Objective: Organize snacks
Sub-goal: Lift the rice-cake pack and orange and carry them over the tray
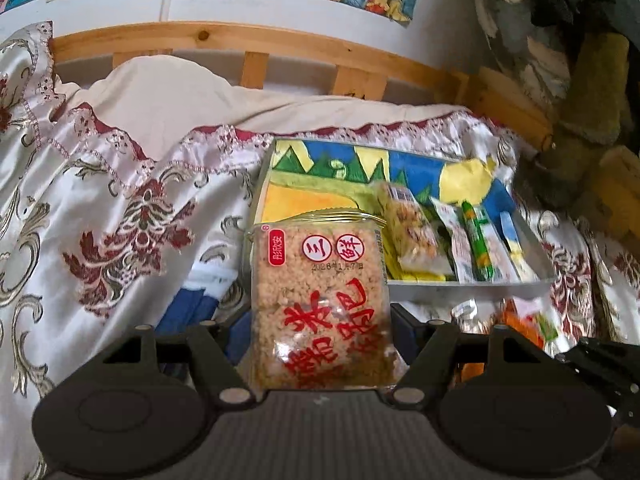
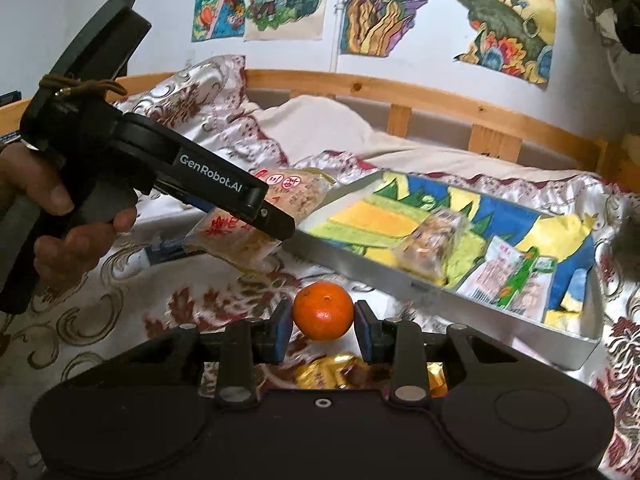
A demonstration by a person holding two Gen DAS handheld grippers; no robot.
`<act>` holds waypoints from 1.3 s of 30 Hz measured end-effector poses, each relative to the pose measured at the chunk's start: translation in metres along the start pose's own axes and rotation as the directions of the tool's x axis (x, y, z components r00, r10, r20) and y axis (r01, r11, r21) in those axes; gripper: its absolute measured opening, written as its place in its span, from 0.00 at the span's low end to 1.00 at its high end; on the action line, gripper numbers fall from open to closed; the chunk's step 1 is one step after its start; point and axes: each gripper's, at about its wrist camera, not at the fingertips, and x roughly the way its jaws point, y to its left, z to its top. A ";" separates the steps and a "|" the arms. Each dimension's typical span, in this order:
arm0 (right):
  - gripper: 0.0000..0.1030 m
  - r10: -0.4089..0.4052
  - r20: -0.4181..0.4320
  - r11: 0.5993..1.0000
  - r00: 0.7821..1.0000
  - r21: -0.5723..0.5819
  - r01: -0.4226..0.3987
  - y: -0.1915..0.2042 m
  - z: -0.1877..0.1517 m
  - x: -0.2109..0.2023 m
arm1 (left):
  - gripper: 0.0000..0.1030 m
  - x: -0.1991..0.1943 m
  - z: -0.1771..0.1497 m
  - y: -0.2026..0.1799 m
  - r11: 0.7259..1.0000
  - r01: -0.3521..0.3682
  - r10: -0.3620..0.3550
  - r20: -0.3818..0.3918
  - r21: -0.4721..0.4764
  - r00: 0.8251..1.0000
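Observation:
My left gripper is shut on a clear packet of rice crackers with red print, held upright just left of the metal tray. In the right wrist view the same gripper, held by a hand, carries that packet above the bedspread beside the tray's near wall. My right gripper is shut on a small orange mandarin, its blue pads pressing both sides. Inside the tray lie a cracker packet, a white sachet and a green stick snack.
The tray, lined with a colourful drawing, rests on a white and maroon patterned bedspread. A gold-wrapped snack lies under my right gripper. More wrappers lie in front of the tray. A wooden bed rail and a wall with drawings stand behind.

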 end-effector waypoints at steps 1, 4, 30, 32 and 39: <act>0.34 -0.005 0.003 1.000 1.000 0.000 0.005 -0.002 0.002 0.000 | 0.71 0.002 0.002 -0.001 1.000 0.000 0.000 0.002 0.004 1.000; 0.34 -0.026 0.019 1.000 0.999 -0.012 0.026 -0.009 0.006 -0.002 | 0.71 0.010 0.009 -0.004 1.000 -0.004 0.004 0.005 0.003 1.000; 0.34 -0.176 0.018 0.977 0.984 0.121 0.173 -0.112 0.038 0.066 | 0.72 0.103 0.068 -0.032 0.999 -0.039 0.039 -0.028 0.015 0.999; 0.34 -0.172 0.003 0.977 0.985 0.129 0.170 -0.114 0.036 0.072 | 0.72 0.107 0.067 -0.032 0.999 -0.042 0.042 -0.032 0.024 0.999; 0.34 -0.161 -0.047 0.975 0.986 0.145 0.167 -0.116 0.028 0.083 | 0.72 0.118 0.064 -0.035 0.996 -0.073 0.075 -0.045 0.047 0.996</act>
